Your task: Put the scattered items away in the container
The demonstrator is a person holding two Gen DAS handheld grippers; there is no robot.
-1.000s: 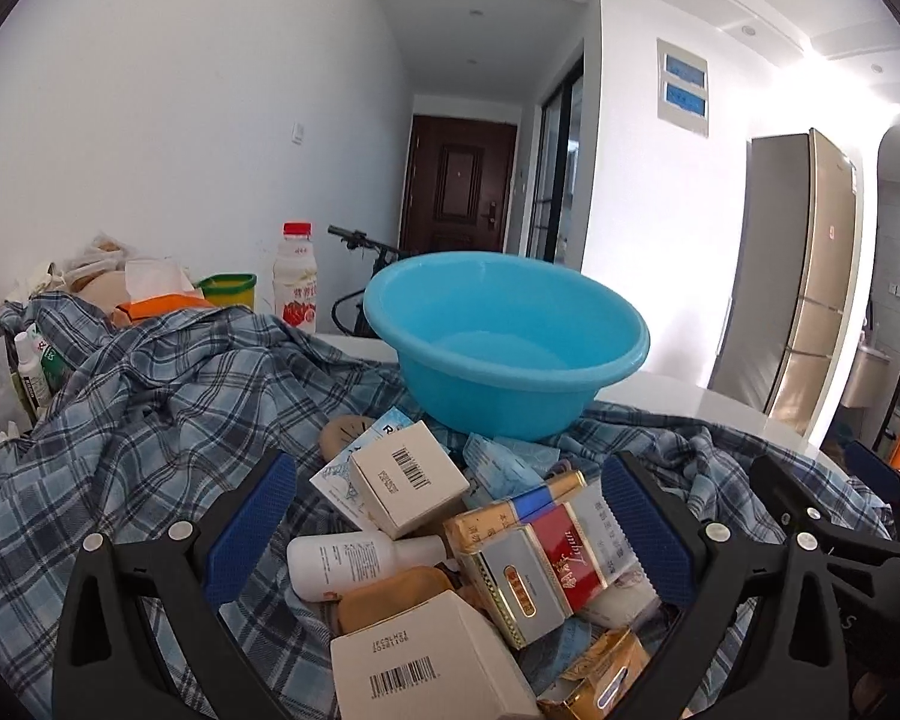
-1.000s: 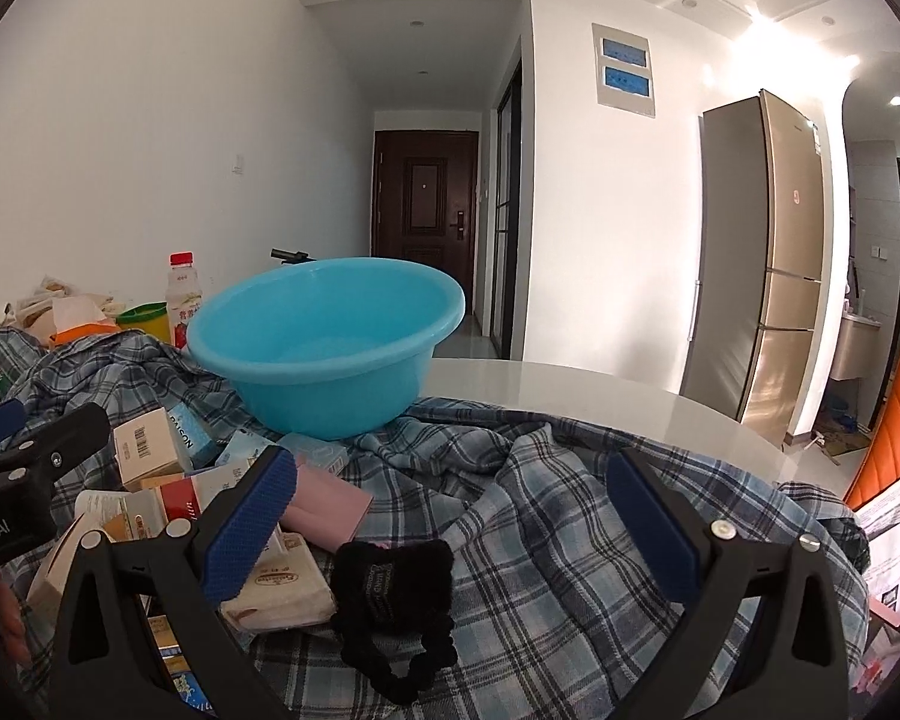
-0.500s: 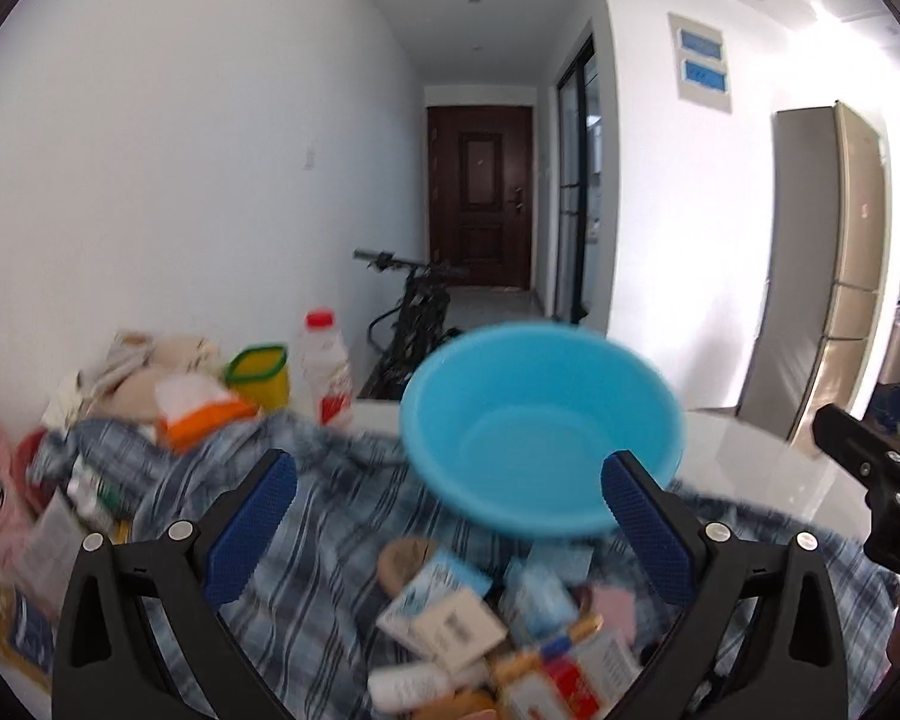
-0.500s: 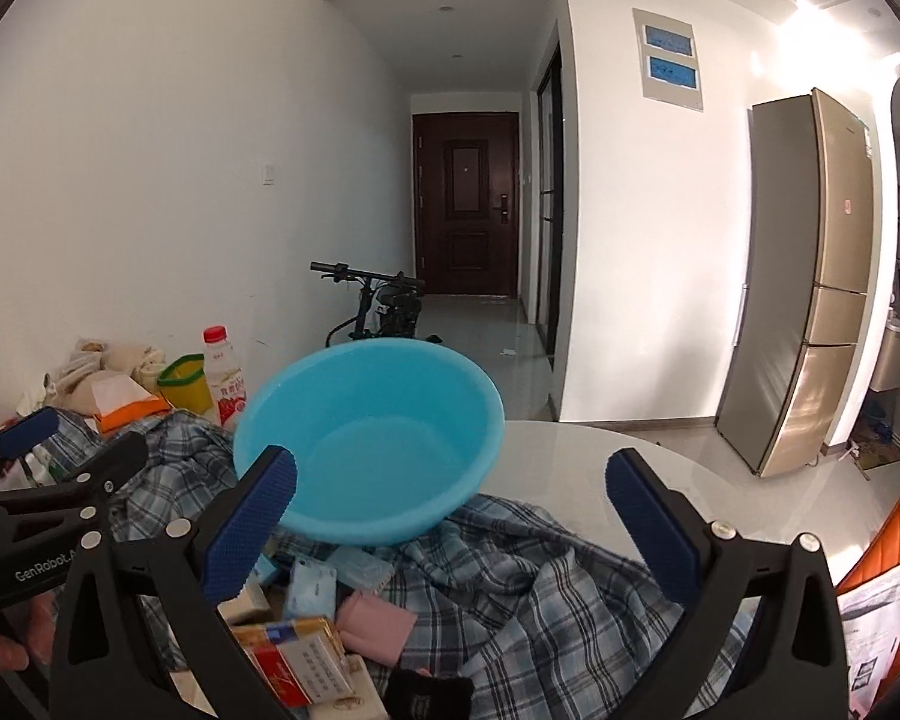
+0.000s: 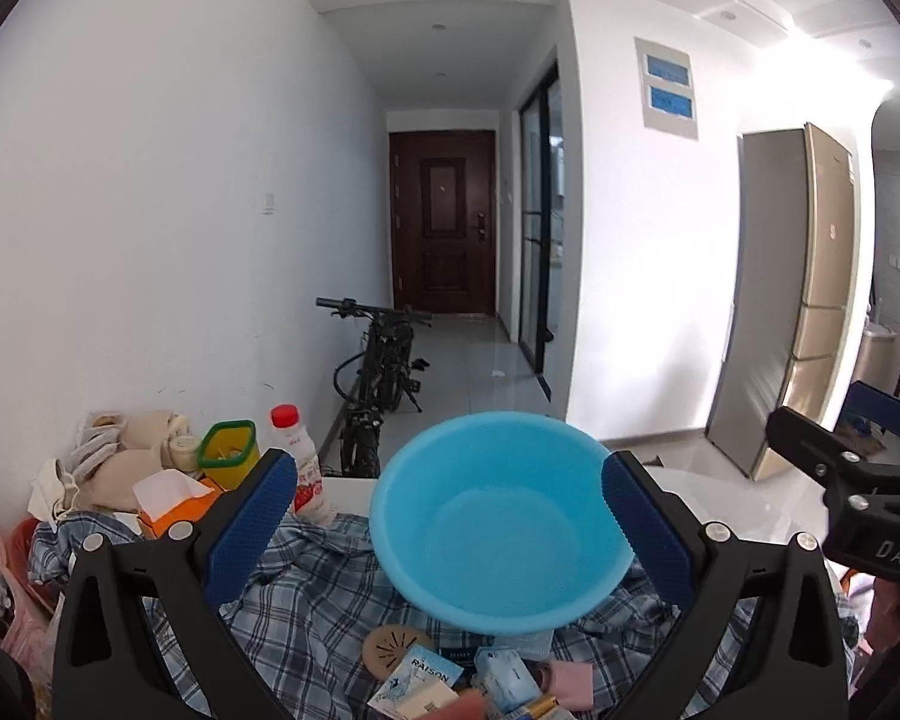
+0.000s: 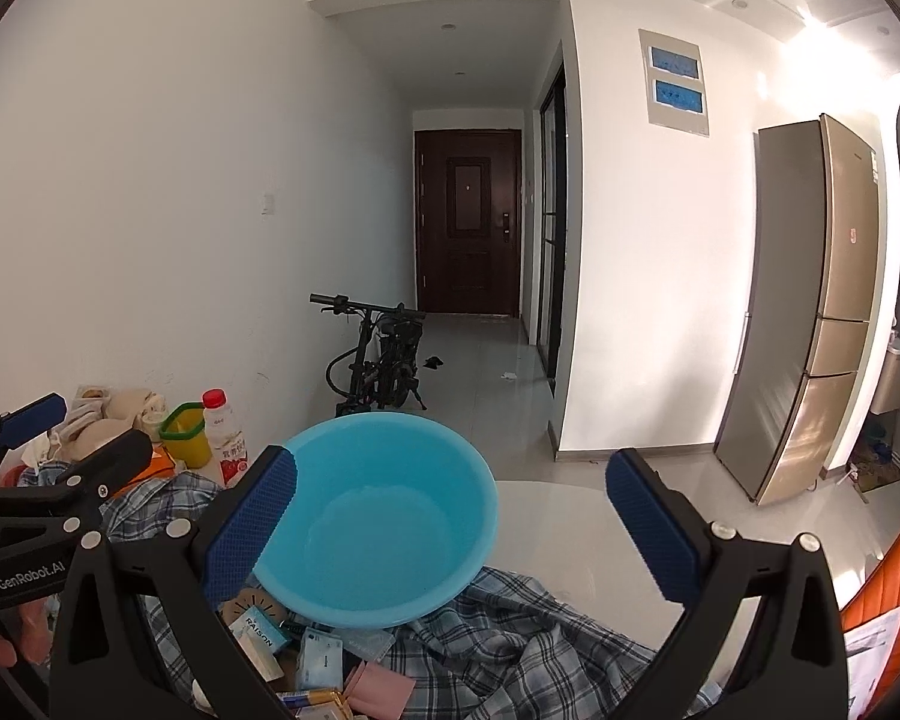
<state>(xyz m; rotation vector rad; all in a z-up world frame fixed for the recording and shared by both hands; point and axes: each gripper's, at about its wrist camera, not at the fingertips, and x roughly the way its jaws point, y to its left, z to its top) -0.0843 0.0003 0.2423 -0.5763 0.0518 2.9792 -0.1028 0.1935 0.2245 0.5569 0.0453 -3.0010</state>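
A blue plastic basin [image 5: 498,516] [image 6: 384,516] sits on a plaid cloth [image 5: 306,600] [image 6: 510,648], and nothing shows inside it. Scattered items lie in front of it at the bottom edge: a RAISON box [image 5: 417,681] [image 6: 258,636], a round tan disc [image 5: 393,648], a pale blue pack [image 5: 507,681] [image 6: 321,660] and a pink pouch [image 5: 570,678] [image 6: 381,687]. My left gripper [image 5: 448,468] [image 6: 84,438] is held open above the pile, nothing between its blue pads. My right gripper [image 6: 450,465] [image 5: 834,426] is open too, high and to the basin's right.
A red-capped bottle [image 5: 297,468], a yellow-green tub [image 5: 228,453], an orange tissue pack [image 5: 174,504] and bags crowd the back left. Bare white tabletop [image 6: 564,528] shows right of the basin. Beyond stand a bicycle [image 5: 378,372] and a fridge [image 5: 810,300]; an orange chair [image 6: 888,588] is at right.
Both grippers have risen and drawn back from the pile. The items have sunk to the bottom edge of both views, and I now look down into the basin. Both stayed open.
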